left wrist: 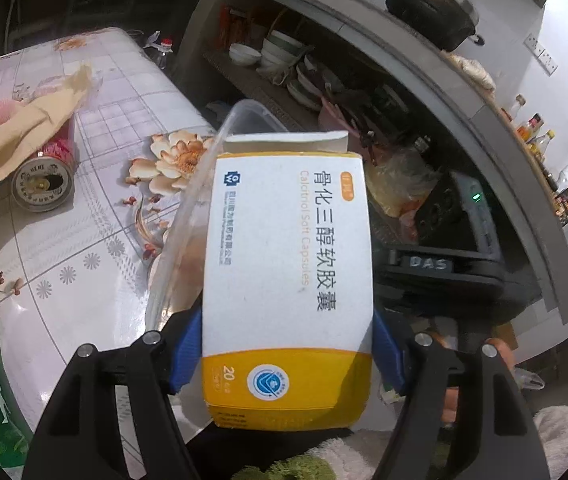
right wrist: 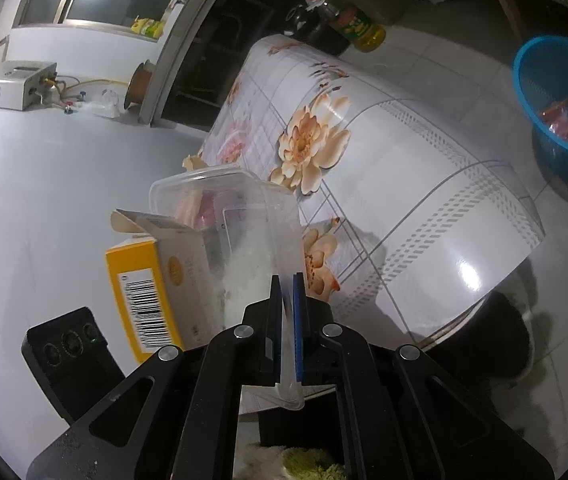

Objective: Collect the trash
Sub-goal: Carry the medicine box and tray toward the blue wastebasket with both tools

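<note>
The left gripper [left wrist: 287, 356] pinches a white and yellow medicine box [left wrist: 287, 264] by its two long sides, its blue pads [left wrist: 186, 354] pressed flat against the cardboard near the yellow end. The box points away from the camera with its top flap open, and it sits against the clear plastic container [left wrist: 204, 184], whose rim runs up along the box's left edge. The right gripper [right wrist: 287, 292] has its jaws pressed nearly together on the thin wall of that same clear plastic container [right wrist: 244, 232], one blue pad [right wrist: 299, 320] on each side of the wall, holding the container tilted on its side with the opening turned toward the box. From the right wrist view the medicine box [right wrist: 152, 280] shows its yellow side with a barcode, and its open end reaches into the mouth of the container. Both are held just above the near edge of a table [right wrist: 423, 200] covered in a glossy white cloth printed with peach flowers. Further left on that table [left wrist: 96, 240], in the left wrist view, a red can [left wrist: 46, 172] lies on its side with its metal end toward the camera, partly under a torn piece of brown paper [left wrist: 24, 120]. On the tiled floor beyond the table stands a blue basket [right wrist: 555, 92] with bright wrappers inside, well apart from both grippers.
</note>
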Tool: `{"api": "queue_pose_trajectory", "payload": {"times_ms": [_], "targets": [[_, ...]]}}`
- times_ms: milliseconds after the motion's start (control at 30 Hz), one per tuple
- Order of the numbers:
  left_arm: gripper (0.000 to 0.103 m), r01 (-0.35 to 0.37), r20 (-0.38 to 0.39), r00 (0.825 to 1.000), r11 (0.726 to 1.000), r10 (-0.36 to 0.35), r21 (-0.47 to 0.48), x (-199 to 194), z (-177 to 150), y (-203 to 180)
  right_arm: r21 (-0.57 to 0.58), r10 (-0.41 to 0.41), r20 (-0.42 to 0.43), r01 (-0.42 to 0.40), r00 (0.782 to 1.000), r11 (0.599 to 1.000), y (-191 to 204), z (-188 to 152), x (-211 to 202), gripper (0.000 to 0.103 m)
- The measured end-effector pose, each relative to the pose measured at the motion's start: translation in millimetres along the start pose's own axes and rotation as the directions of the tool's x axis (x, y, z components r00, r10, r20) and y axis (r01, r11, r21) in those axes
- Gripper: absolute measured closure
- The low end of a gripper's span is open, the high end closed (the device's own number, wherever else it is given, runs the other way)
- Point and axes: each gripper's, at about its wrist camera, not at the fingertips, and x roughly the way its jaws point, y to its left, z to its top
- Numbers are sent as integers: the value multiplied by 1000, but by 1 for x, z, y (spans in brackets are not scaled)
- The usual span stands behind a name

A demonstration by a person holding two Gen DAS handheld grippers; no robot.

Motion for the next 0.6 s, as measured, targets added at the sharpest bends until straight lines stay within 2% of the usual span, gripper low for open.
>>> {"api": "queue_pose_trajectory", "payload": {"times_ms": [267,467,600], "targets": [[34,34,96,995,999,-34,-1,-26,14,-8,45,18,10,-18,1000,999,-10,5,-5,100],[34,-8,162,987,1000,13,-28,-44,24,2,78,49,30,-51,998,996,-20,6,-20,100],[34,-30,177,983,998,40,-62,-47,28,12,99,69,51,-73,996,992,-25,8,-34,100]]}}
